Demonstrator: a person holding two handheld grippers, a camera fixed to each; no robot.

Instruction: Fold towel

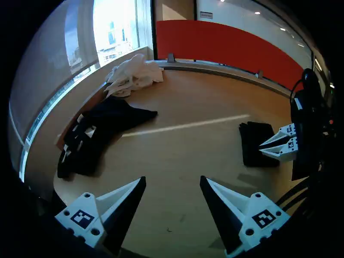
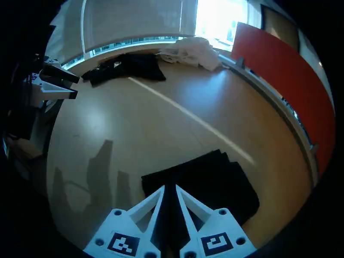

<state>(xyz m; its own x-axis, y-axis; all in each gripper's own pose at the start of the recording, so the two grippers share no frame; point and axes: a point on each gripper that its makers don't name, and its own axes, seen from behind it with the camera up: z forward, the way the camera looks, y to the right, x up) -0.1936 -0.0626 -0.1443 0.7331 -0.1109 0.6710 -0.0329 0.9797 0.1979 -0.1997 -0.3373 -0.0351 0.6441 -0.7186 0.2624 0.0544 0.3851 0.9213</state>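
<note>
A folded black towel (image 2: pixel 210 182) lies flat on the wooden table (image 2: pixel 129 129); it also sits at the right (image 1: pixel 253 142) in the left gripper view. My right gripper (image 2: pixel 170 187) hovers at the towel's near edge, its jaws almost together with a slim dark gap. Whether cloth is pinched between them cannot be made out. That same right gripper (image 1: pixel 261 148) reaches in from the right over the towel. My left gripper (image 1: pixel 172 178) stands open above bare table, apart from the towel, and nothing is between its fingers. The left gripper (image 2: pixel 76 87) shows far left in the right gripper view.
A heap of black cloth (image 1: pixel 99 129) lies along the table's window side, with a crumpled white pile (image 1: pixel 133 75) beyond it in the corner. A red wall panel (image 1: pixel 223 47) backs the far edge. Cables and dark gear (image 1: pixel 309 129) hang near the right gripper.
</note>
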